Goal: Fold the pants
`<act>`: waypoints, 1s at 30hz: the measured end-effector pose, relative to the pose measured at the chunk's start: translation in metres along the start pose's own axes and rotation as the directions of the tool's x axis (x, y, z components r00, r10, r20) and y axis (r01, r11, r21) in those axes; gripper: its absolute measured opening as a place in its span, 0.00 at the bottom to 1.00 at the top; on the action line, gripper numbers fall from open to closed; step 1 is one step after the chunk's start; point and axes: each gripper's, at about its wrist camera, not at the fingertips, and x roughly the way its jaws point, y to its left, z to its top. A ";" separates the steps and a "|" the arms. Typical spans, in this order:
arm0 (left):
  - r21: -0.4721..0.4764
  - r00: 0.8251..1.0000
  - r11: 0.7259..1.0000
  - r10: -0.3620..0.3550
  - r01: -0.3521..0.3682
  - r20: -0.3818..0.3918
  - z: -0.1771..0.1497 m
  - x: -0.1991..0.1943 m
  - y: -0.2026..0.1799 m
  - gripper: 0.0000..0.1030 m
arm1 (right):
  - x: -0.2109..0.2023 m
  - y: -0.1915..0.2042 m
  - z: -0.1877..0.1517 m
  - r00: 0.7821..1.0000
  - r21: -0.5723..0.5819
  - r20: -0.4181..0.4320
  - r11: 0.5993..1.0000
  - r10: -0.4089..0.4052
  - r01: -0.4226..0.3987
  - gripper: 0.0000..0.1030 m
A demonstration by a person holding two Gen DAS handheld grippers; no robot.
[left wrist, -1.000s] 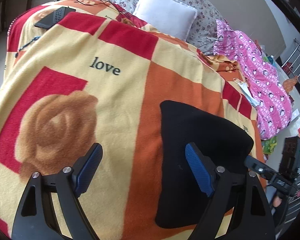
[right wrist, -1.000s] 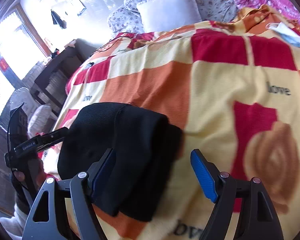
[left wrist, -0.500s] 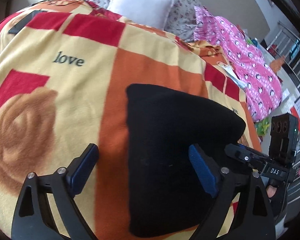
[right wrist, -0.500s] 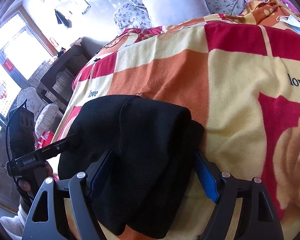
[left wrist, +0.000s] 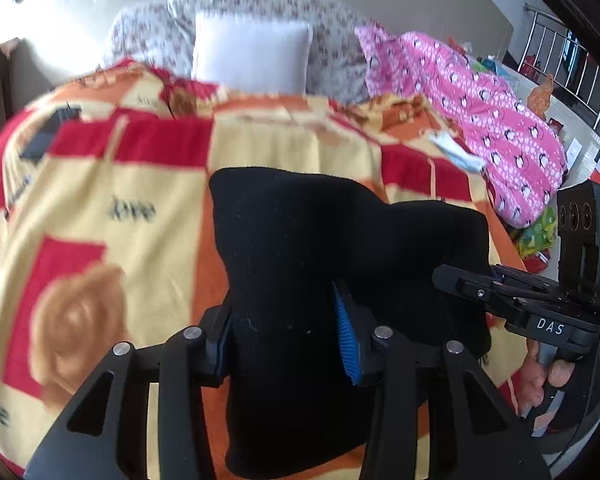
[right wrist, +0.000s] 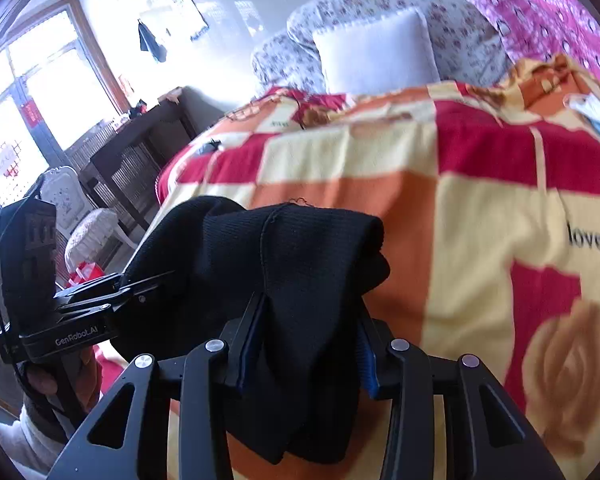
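Observation:
The black folded pants (left wrist: 300,248) lie near the front edge of the bed on the patterned blanket (left wrist: 140,208). My left gripper (left wrist: 286,332) is shut on their near left edge, and the cloth bulges up between the fingers. My right gripper (right wrist: 304,344) is shut on the pants (right wrist: 284,248) at their near right edge, with cloth hanging below the fingers. Each gripper shows in the other's view: the right one (left wrist: 500,292) and the left one (right wrist: 112,288), both clamped on the cloth.
A white pillow (left wrist: 252,56) and floral pillows stand at the head of the bed. A pink penguin-print quilt (left wrist: 480,112) lies along the right. A face mask (left wrist: 456,152) and a dark remote (left wrist: 48,132) lie on the blanket. A dark cabinet (right wrist: 140,160) stands left of the bed.
Both grippers have closed from wide open onto the near edge of the pants. The pants have bunched and lifted slightly.

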 end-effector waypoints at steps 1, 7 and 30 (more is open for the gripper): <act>-0.004 1.000 1.000 0.005 -0.005 0.015 0.006 -0.003 0.004 0.39 | 0.001 0.004 0.007 1.000 -0.007 0.009 1.000 0.002 -0.002 0.40; -0.025 0.998 0.999 0.037 -0.036 0.053 0.029 -0.003 0.025 0.39 | 0.014 0.027 0.039 0.999 -0.052 0.043 0.999 0.013 -0.011 0.40; -0.095 0.992 0.992 0.068 -0.078 -0.101 0.018 0.067 0.045 0.73 | 0.060 -0.006 0.033 0.982 -0.015 -0.051 0.983 -0.184 0.183 0.58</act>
